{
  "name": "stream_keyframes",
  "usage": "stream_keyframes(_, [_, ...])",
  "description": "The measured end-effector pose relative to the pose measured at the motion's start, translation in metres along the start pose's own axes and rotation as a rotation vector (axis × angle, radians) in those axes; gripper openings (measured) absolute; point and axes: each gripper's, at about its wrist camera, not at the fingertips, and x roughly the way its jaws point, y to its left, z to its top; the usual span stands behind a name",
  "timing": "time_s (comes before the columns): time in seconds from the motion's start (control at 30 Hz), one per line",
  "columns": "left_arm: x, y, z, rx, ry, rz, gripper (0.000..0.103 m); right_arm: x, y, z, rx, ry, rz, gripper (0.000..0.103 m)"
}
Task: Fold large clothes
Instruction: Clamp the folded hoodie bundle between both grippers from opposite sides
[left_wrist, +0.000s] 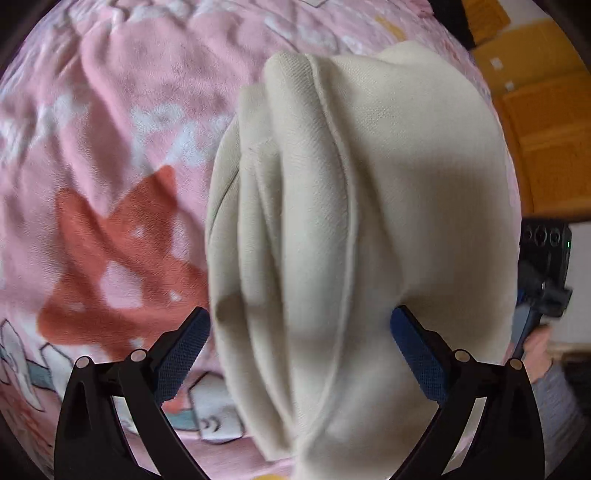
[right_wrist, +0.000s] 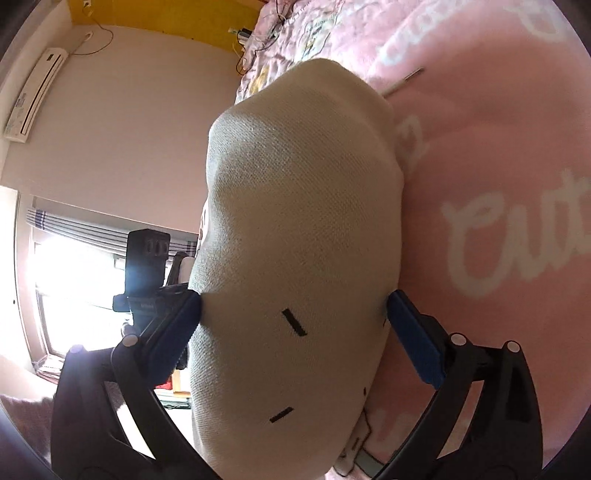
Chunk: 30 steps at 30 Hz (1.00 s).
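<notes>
— Left wrist view: looking along the fingers, down at the pink blanket (left_wrist: 110, 147), very near the cream garment (left_wrist: 351, 221)?

— Yes. Right wrist view: tilted sideways, window (right_wrist: 74, 277) at nine o'clock; shared: garment, blanket.

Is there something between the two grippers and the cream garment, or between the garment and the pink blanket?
Nothing visible. The left gripper and right gripper each already clamp the cream garment, above the pink blanket.

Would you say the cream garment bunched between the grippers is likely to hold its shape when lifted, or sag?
The cream garment will probably sag: it falls in soft layered folds between the left gripper. It looks thickish, woven, so likely not slippery against the textured blue pads. In the right gripper it bulges rounded, suggesting a bulky, compressible bundle.
</notes>
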Motion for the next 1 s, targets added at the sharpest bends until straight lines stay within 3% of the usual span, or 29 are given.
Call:
stream_keyframes(0.07, [0.006,0.005,-0.001,0.012,0.010,0.031,0.096,0.000,0.001,-0.002,-0.021,-0.022,-0.008,0.097])
stream_keyframes(0.2, [0.021,0.013,0.008,-0.031,0.009,-0.010,0.096,0.014,-0.006,-0.006,0.025,-0.048,0.066,0.098])
stream_keyframes(0.3, [0.025,0.013,0.003,-0.086,-0.003,-0.108,0.095,0.019,-0.017,-0.006,0.047,-0.073,0.146,0.098])
stream_keyframes(0.37, [0.027,0.010,0.000,-0.102,0.005,-0.216,0.095,0.021,-0.026,-0.007,0.066,-0.077,0.182,0.098])
stream_keyframes(0.47, [0.038,-0.003,-0.001,-0.049,0.011,-0.162,0.096,0.021,-0.029,0.000,0.074,-0.072,0.198,0.098])
stream_keyframes(0.53, [0.041,0.003,0.001,-0.099,0.018,-0.217,0.096,0.021,-0.029,0.001,0.097,-0.064,0.221,0.098])
stream_keyframes(0.63, [0.031,-0.003,-0.003,-0.070,0.006,-0.276,0.095,0.017,-0.033,0.005,0.095,-0.036,0.269,0.098])
stream_keyframes(0.73, [0.026,-0.002,-0.011,-0.047,0.011,-0.285,0.095,0.006,-0.043,0.003,0.157,-0.031,0.361,0.098])
stream_keyframes(0.83, [0.039,-0.008,-0.011,-0.046,0.022,-0.283,0.096,0.018,-0.001,0.002,-0.136,0.008,0.126,0.098])
stream_keyframes(0.93, [0.058,-0.022,-0.002,-0.044,0.020,-0.231,0.096,0.031,0.013,0.010,-0.158,0.018,0.017,0.098])
stream_keyframes(1.0, [0.064,-0.019,-0.003,-0.088,0.011,-0.270,0.096,0.032,0.013,0.013,-0.096,0.016,0.030,0.098])
